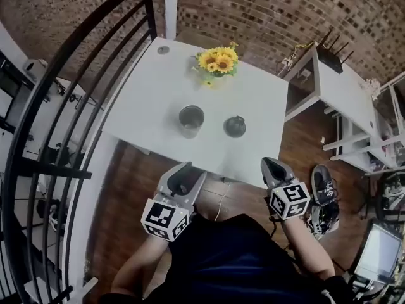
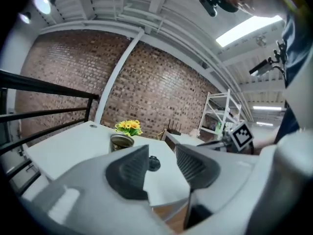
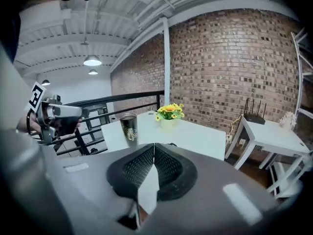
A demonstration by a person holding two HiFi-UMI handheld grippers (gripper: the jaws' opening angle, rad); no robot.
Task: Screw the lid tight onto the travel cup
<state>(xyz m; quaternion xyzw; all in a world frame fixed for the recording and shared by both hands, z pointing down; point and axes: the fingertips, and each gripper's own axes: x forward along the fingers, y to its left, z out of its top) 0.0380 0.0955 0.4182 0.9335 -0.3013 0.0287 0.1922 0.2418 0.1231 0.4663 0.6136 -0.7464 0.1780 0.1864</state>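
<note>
Travel cup (image 1: 191, 120) interior dark, lid (image 1: 235, 126) details indistinct

Place: a loft-style studio or office on a mezzanine.
Walls: bare brick wall (image 1: 272, 11) on two sides.
Ceiling: white-painted beams (image 3: 58, 38), a hanging lamp (image 3: 92, 60), a strip light (image 2: 247, 28).
Edge: black metal railing (image 1: 76, 62), a lower level seen through it.
Furnishing: white tabletop (image 1: 145, 87) with a vase of sunflowers (image 1: 218, 61); white side table (image 1: 338, 84) bearing a router (image 1: 332, 49); white shelving rack (image 2: 217, 114).
Floor: wooden boards (image 1: 139, 189), sneakers (image 1: 323, 192) lying on them.
</note>
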